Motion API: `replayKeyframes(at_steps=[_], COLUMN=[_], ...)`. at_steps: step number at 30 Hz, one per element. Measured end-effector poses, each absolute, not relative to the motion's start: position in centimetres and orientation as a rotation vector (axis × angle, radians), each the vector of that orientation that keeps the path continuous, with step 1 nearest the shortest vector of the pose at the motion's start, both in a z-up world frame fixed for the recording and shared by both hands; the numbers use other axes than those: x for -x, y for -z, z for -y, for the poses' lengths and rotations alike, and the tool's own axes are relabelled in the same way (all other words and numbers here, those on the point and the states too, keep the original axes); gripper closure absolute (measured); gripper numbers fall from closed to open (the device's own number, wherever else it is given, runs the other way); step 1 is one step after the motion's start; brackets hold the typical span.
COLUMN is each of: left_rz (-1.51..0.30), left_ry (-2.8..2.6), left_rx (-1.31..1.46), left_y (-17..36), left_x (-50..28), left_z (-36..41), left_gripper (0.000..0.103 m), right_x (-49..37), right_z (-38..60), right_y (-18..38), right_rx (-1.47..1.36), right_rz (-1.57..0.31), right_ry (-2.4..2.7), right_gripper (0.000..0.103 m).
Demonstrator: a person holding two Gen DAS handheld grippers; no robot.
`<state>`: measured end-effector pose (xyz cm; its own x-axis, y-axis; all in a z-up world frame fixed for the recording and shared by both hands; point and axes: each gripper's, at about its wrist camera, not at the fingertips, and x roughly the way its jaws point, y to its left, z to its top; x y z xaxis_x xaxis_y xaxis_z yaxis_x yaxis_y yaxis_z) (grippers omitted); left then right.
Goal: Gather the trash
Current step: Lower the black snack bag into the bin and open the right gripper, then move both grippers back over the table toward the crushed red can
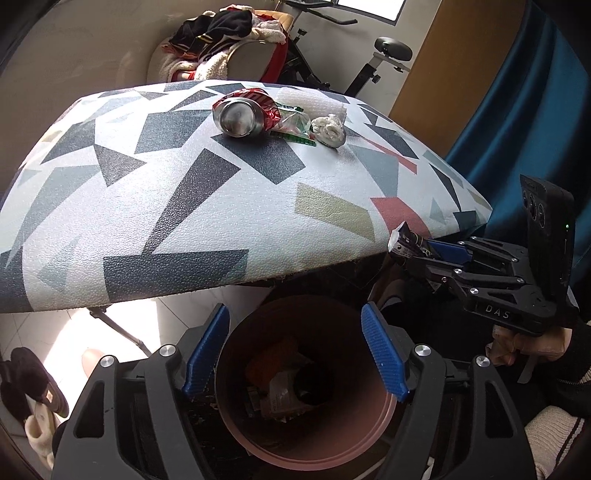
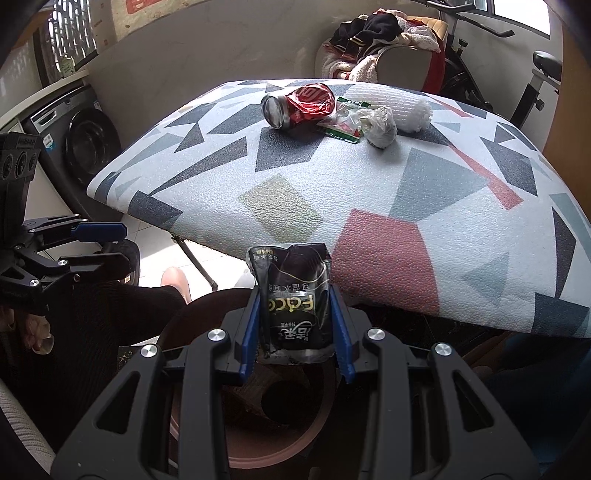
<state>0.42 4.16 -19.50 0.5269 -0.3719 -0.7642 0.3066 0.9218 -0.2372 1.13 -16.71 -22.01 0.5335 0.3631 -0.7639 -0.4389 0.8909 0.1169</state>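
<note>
My left gripper (image 1: 295,314) stands open above a round brown bin (image 1: 314,454), with nothing between its blue pads. Several scraps lie in the bin's bottom. My right gripper (image 2: 294,291) is shut on a black snack wrapper (image 2: 291,295) and holds it over the bin's rim (image 2: 177,325), just off the table's near edge. In the left wrist view the right gripper (image 1: 417,251) comes in from the right with the wrapper (image 1: 404,242). At the table's far side lie a crushed red can (image 1: 243,110), a clear green wrapper (image 1: 295,125) and a crumpled tissue (image 1: 328,131).
The patterned table (image 2: 369,192) overhangs the bin. A white foam roll (image 2: 391,103) lies behind the tissue. A chair piled with clothes (image 2: 384,33) and an exercise bike (image 1: 391,51) stand beyond. A washing machine (image 2: 81,140) is at the left, a blue curtain (image 1: 517,110) at the right.
</note>
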Motion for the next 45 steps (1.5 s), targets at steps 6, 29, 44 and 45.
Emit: replayKeyframes(at_steps=[6, 29, 44, 45], left_rz=[-0.927, -0.913, -0.806, -0.803], left_ry=[0.374, 0.313, 0.294, 0.294], left_rx=[0.089, 0.1, 0.098, 0.102], left_y=[19.5, 19.3, 15.1, 14.9], left_x=[-0.5, -1.2, -5.7, -6.0], left_z=[-5.0, -6.2, -8.0, -8.0], left_gripper=[0.027, 0.02, 0.013, 0.013], right_x=[-0.4, -1.2, -7.9, -8.3], right_z=[15.1, 15.6, 18.5, 18.6], right_y=[23.7, 23.7, 19.6, 19.4], right_rx=[0.129, 0.161, 0.151, 0.153], right_rz=[-0.938, -0.936, -0.89, -0.888], right_ry=[-0.514, -0.44, -0.36, -0.361], right_gripper=[0.065, 0.007, 0.007, 0.007])
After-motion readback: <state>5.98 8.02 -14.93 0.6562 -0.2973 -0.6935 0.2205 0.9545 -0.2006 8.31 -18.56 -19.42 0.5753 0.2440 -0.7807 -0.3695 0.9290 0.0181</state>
